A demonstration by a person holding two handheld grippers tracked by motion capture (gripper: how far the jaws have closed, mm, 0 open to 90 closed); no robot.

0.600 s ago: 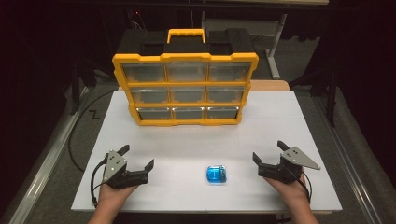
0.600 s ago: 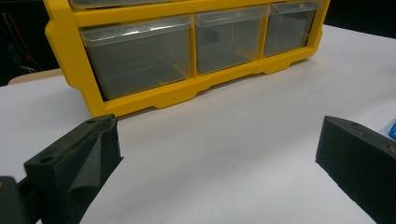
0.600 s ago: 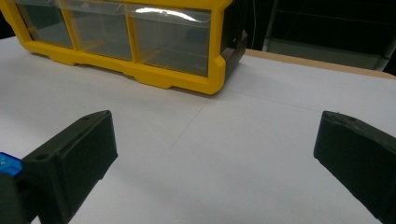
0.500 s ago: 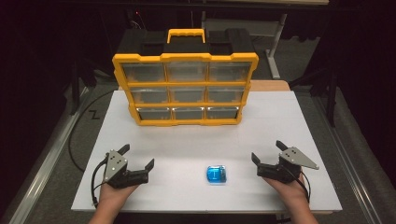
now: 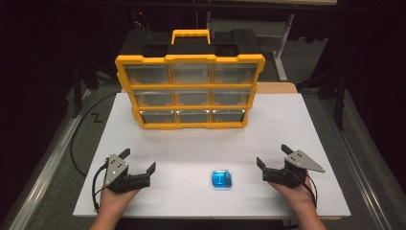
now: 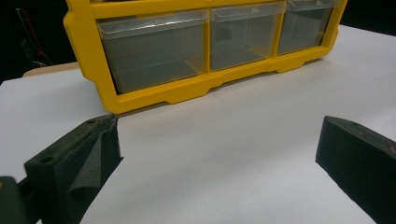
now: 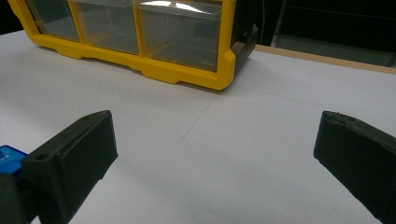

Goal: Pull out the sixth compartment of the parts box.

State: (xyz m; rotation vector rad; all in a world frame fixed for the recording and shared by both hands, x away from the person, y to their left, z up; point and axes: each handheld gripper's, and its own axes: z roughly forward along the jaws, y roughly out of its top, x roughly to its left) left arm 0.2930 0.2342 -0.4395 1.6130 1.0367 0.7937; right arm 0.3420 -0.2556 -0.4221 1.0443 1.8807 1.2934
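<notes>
Small blue box [image 5: 221, 179] lies untouched on the white desk [image 5: 287, 124] between the left gripper [image 5: 139, 162] and right gripper [image 5: 273, 157], both resting with jaws wide apart and empty, before a yellow drawer organizer [image 5: 189, 91], so picking it up remains.

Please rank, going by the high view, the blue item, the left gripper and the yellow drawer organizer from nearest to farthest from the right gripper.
1. Blue item, just to its left on the table.
2. Left gripper, across the table's near edge.
3. Yellow drawer organizer, at the table's far side.
</notes>
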